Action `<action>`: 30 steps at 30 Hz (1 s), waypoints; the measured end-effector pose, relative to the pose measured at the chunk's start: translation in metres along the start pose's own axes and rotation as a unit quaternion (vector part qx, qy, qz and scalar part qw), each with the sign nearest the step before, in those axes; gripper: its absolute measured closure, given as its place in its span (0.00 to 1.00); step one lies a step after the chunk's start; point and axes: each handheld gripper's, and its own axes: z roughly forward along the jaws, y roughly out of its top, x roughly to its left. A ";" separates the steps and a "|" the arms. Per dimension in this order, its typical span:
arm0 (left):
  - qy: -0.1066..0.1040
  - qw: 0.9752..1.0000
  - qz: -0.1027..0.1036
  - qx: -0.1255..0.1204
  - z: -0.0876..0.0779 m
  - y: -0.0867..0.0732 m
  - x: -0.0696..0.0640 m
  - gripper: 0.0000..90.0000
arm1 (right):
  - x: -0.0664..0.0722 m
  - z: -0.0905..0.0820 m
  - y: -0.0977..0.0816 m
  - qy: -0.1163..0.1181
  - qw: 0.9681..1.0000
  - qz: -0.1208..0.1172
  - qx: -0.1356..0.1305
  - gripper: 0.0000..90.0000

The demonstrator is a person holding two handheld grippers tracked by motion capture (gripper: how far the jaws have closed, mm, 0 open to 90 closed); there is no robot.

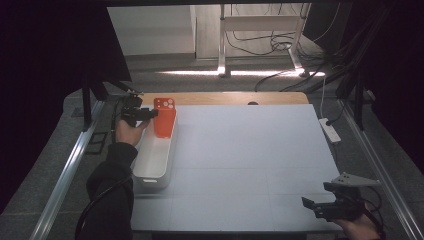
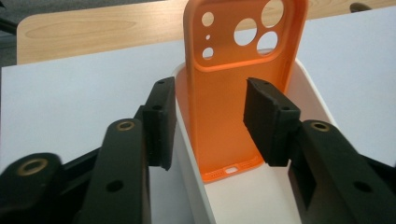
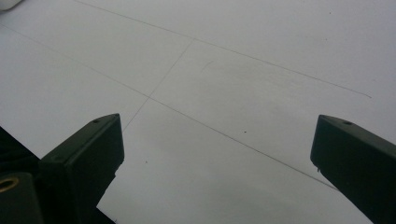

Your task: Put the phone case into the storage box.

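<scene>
Standing on its bottom edge inside the white bin (image 1: pixel 152 165), the orange phone case (image 1: pixel 164 117) leans at the bin's far end on the left side of the table (image 1: pixel 250 160), its camera cut-outs uppermost. No brand, label or writing can be read on the case, the bin or the grippers in any view (the case's inner face is plain textured orange, broken by round holes and a small port slot at the bottom). In the left gripper view the left gripper (image 2: pixel 210 123) has its jaws apart, one on each side of the case (image 2: pixel 236 93), and neither pad presses on it; the bin wall (image 2: pixel 196 186) runs up between them. The top of the case is cut off by the upper edge of that view, and the pads cover parts of its sides. From the high view the left gripper (image 1: pixel 145 115) sits just beside the case, too small and dark for its jaws to be made out. The right gripper (image 1: pixel 320 207) rests well apart at the near right corner of the table, partly cut off by the frame's bottom edge; in the right gripper view its jaws stand wide apart over the bare white table (image 3: pixel 224 93) with nothing between them.
</scene>
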 end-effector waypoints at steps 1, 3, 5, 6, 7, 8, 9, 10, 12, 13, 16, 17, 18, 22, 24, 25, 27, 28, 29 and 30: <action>-0.001 1.000 0.001 -0.002 -0.001 0.000 0.000 0.56 | 0.000 0.000 0.000 0.000 1.000 0.000 0.000 0.04; -0.008 1.000 0.001 -0.003 -0.004 0.000 0.000 0.55 | 0.000 0.000 0.000 -0.001 1.000 0.000 0.000 0.04; -0.013 1.000 0.001 -0.008 -0.006 0.000 -0.001 0.52 | 0.000 0.000 0.000 0.000 1.000 0.000 0.000 0.04; -0.016 1.000 0.001 -0.008 -0.007 -0.001 -0.001 0.51 | 0.000 0.000 0.000 0.000 1.000 0.000 0.000 0.04; -0.020 1.000 0.003 -0.009 -0.008 -0.001 -0.002 0.50 | 0.000 0.000 0.000 -0.001 1.000 0.000 0.000 0.04; -0.023 1.000 0.003 -0.011 -0.009 -0.001 -0.003 0.48 | 0.000 0.000 0.000 -0.001 1.000 0.001 0.000 0.03; -0.023 1.000 0.003 -0.011 -0.009 -0.001 -0.003 0.47 | 0.000 0.000 0.000 0.000 1.000 0.001 -0.001 0.03; -0.029 0.999 0.010 -0.012 -0.011 -0.001 -0.005 0.46 | 0.000 0.000 0.000 -0.001 1.000 0.001 -0.001 0.03; -0.030 0.999 0.013 -0.012 -0.012 -0.001 -0.005 0.45 | 0.000 0.000 0.000 -0.001 1.000 0.001 -0.001 0.03; -0.032 0.999 0.015 -0.013 -0.013 -0.001 -0.006 0.44 | 0.000 0.000 0.000 -0.001 1.000 0.001 0.000 0.03; -0.041 0.999 0.017 -0.015 -0.016 -0.002 -0.008 0.40 | 0.000 0.000 0.000 -0.001 1.000 0.001 0.000 0.03; -0.045 0.999 0.018 -0.015 -0.016 -0.002 -0.009 0.39 | 0.000 0.000 0.000 -0.002 1.000 0.001 0.000 0.03; -0.046 0.999 0.020 -0.014 -0.017 -0.003 -0.009 0.38 | 0.000 0.000 0.000 -0.002 1.000 0.000 -0.001 0.03; -0.050 0.998 0.028 -0.015 -0.019 -0.005 -0.013 0.33 | 0.000 0.000 0.000 -0.002 1.000 0.000 0.000 0.03; -0.052 0.998 0.033 -0.014 -0.020 -0.006 -0.015 0.30 | 0.000 0.000 0.000 -0.002 1.000 0.000 0.000 0.03; -0.052 0.998 0.034 -0.012 -0.020 -0.007 -0.016 0.29 | 0.000 0.000 0.000 -0.002 1.000 0.000 0.000 0.03; -0.059 0.998 0.035 -0.012 -0.020 -0.008 -0.017 0.25 | 0.000 0.000 0.000 -0.002 1.000 0.002 0.000 0.03; -0.060 0.997 0.035 -0.011 -0.021 -0.009 -0.018 0.24 | 0.000 0.000 0.000 -0.002 1.000 0.002 0.000 0.03; -0.060 0.997 0.036 -0.012 -0.021 -0.010 -0.019 0.22 | 0.000 0.000 0.000 -0.002 1.000 0.002 0.000 0.03; -0.064 0.997 0.038 -0.014 -0.022 -0.010 -0.020 0.21 | 0.000 0.000 0.000 -0.002 1.000 0.002 0.000 0.03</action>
